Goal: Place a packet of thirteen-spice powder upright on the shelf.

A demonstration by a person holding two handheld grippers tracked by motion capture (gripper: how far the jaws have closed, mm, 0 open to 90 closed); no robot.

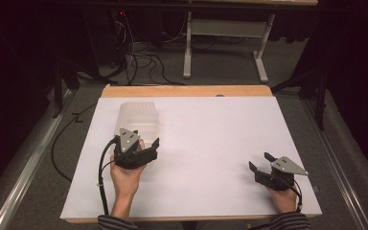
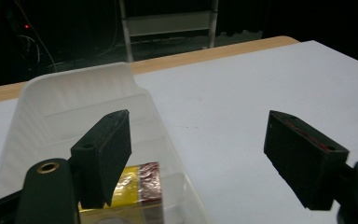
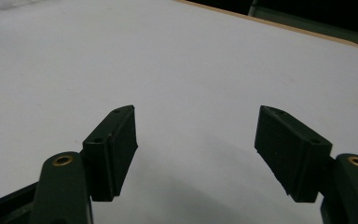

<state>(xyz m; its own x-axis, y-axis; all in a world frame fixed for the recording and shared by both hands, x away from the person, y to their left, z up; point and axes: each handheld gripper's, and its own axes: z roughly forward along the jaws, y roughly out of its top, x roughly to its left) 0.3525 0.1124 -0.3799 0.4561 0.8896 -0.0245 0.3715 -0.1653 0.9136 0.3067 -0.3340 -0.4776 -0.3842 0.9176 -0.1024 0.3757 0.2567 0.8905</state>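
So there's a clear plastic container [image 1: 138, 120] sitting open-topped on the white table [image 1: 211, 143], out around 10 o'clock from the table's middle. It's ribbed along its walls, rounded at the corners. Inside at its near end is a yellow and reddish-brown foil packet [image 2: 137, 184].

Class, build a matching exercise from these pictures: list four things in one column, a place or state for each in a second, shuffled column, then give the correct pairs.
Column one:
1. left gripper
2. right gripper
3. clear plastic container
4. yellow and red packet

Column two:
A. inside the container, seen through its wall
B. open, above bare white table on the right side
C. open, right beside the container
D. standing on the table's left half, toward the far edge

Pairs: 1-C, 2-B, 3-D, 4-A
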